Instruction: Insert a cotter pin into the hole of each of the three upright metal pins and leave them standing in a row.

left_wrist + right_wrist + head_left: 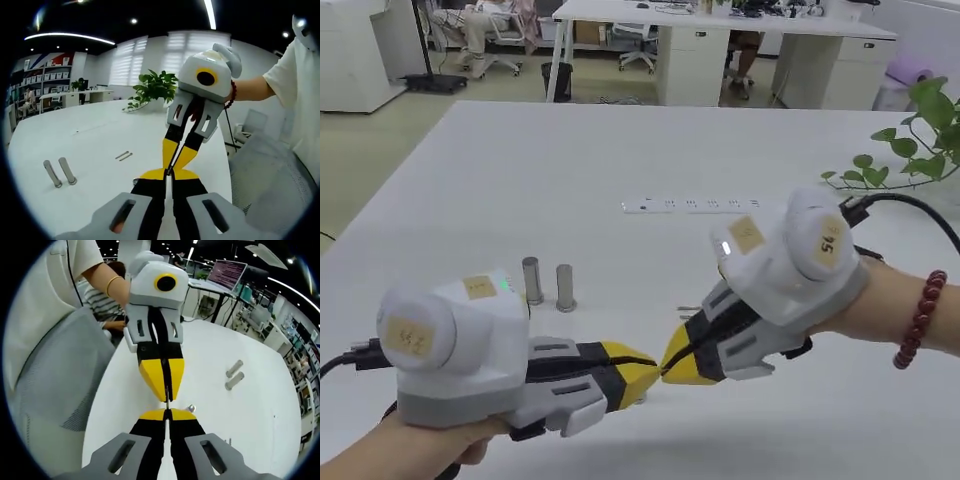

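Note:
Two upright metal pins [531, 280] [565, 287] stand side by side on the white table [620, 160]; they also appear in the left gripper view [67, 171] and the right gripper view [234, 368]. A third pin's top [190, 408] peeks out just beside the tips. My left gripper [655, 372] and right gripper [667, 370] meet tip to tip low over the table, both with jaws closed. A thin dark cotter pin [167, 400] bridges the two tips. Two loose cotter pins [123, 155] lie on the table beyond.
A white power strip [695, 205] lies flat further back. A green potted plant [910, 140] hangs over the table's far right. Chairs, desks and a person are in the room behind.

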